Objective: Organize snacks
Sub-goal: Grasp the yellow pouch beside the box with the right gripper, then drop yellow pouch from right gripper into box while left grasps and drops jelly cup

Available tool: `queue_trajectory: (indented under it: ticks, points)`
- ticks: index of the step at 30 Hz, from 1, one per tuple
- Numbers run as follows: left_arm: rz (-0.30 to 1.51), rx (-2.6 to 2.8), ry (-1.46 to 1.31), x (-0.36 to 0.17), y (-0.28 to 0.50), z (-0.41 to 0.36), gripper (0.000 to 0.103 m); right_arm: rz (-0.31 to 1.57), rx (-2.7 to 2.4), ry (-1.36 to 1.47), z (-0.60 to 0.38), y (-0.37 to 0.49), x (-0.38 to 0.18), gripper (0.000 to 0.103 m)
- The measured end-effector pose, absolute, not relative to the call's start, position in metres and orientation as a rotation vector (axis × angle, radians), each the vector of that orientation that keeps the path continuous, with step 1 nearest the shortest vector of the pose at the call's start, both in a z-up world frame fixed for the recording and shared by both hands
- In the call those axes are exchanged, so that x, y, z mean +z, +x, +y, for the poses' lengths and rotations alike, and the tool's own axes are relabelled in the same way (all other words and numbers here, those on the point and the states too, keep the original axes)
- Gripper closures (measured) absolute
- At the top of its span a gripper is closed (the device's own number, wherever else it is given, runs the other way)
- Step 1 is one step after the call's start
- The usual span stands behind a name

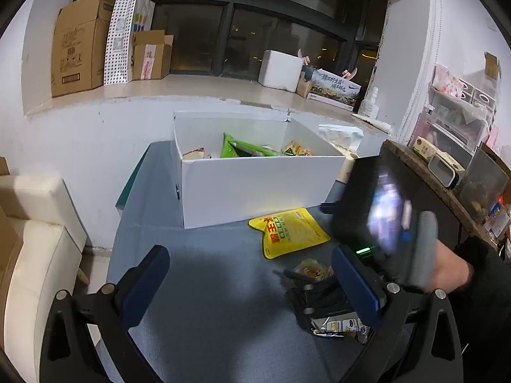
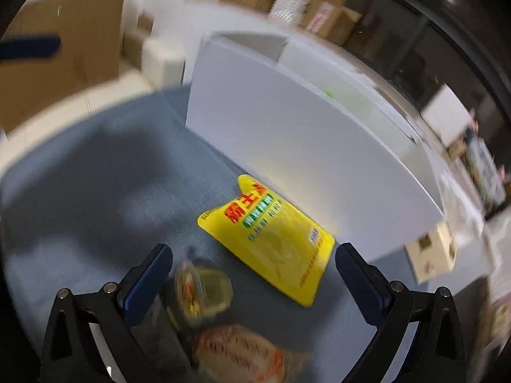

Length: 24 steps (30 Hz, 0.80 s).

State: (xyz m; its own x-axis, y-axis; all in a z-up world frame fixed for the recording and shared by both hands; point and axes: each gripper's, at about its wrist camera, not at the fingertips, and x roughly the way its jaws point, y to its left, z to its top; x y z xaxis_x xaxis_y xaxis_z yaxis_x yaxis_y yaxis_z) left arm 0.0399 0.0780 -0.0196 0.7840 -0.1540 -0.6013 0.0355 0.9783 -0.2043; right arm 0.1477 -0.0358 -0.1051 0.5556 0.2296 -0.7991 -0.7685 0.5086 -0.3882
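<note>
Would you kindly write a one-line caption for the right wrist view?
Open right gripper above a yellow snack pouch lying on the grey table beside the white box.

**Surface/material notes**

Worktop (image 1: 204, 271): grey-blue cloth-like cover, matt, fine weave. White box (image 1: 255, 188): smooth matt card or corrugated plastic, can't tell which. Yellow pouch (image 1: 289, 231): glossy plastic film, printed. Green packet (image 1: 238, 148) in the box: shiny film. Left tongs (image 1: 252, 282): matt black plastic frame, dark blue textured pads, small metal pins. Sill boxes (image 1: 81, 43): plain brown cardboard.
</note>
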Motion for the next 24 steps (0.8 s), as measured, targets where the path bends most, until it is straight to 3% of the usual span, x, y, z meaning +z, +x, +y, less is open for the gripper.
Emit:
queue_trajectory:
  ticks: [5,14,15,17,24]
  points:
    - [0.669,-0.095,-0.212,-0.025,0.038,0.085,0.0,0.719,0.525,-0.991,-0.014,0.157,-0.127,0.0]
    - [0.657,-0.077,-0.232,-0.028,0.034,0.092,0.0,0.702,0.49,-0.909,-0.033,0.184,-0.126,0.002]
    - [0.659,-0.072,-0.231,-0.029,0.035,0.093,0.0,0.717,0.483,-0.893,-0.036,0.189,-0.126,0.01]
    - [0.663,-0.073,-0.241,-0.03,0.037,0.093,0.0,0.761,0.474,-0.882,-0.04,0.197,-0.13,0.068]
    - [0.668,-0.076,-0.229,-0.031,0.039,0.091,0.0,0.866,0.585,-0.62,-0.067,0.22,-0.104,0.072]
